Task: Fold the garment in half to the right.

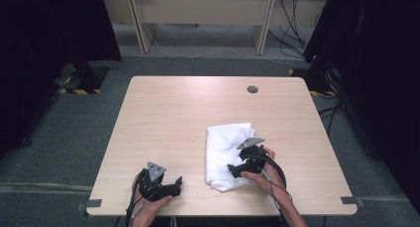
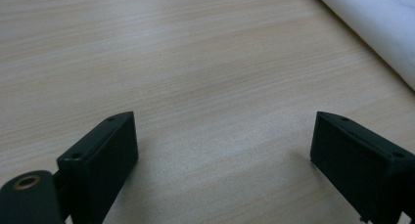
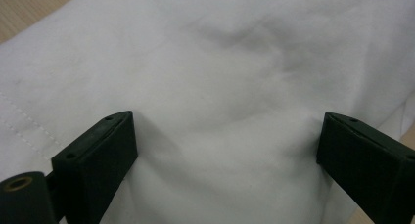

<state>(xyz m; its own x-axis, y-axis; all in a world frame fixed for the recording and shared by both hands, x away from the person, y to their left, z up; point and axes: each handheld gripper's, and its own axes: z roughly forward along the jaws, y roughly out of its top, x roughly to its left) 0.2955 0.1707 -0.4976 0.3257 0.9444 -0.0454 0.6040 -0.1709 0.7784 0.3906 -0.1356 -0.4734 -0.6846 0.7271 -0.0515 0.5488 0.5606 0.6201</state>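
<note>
Since that white cloth [image 1: 225, 152] on the table [image 1: 173, 118] looks soft and floppy, I'd pinch a folded edge; right gripper [image 3: 225, 150] hovers wide open over it, left gripper [image 2: 222, 155] gapes empty above bare wood

Overhead camera; two close tong-mounted cameras
</note>
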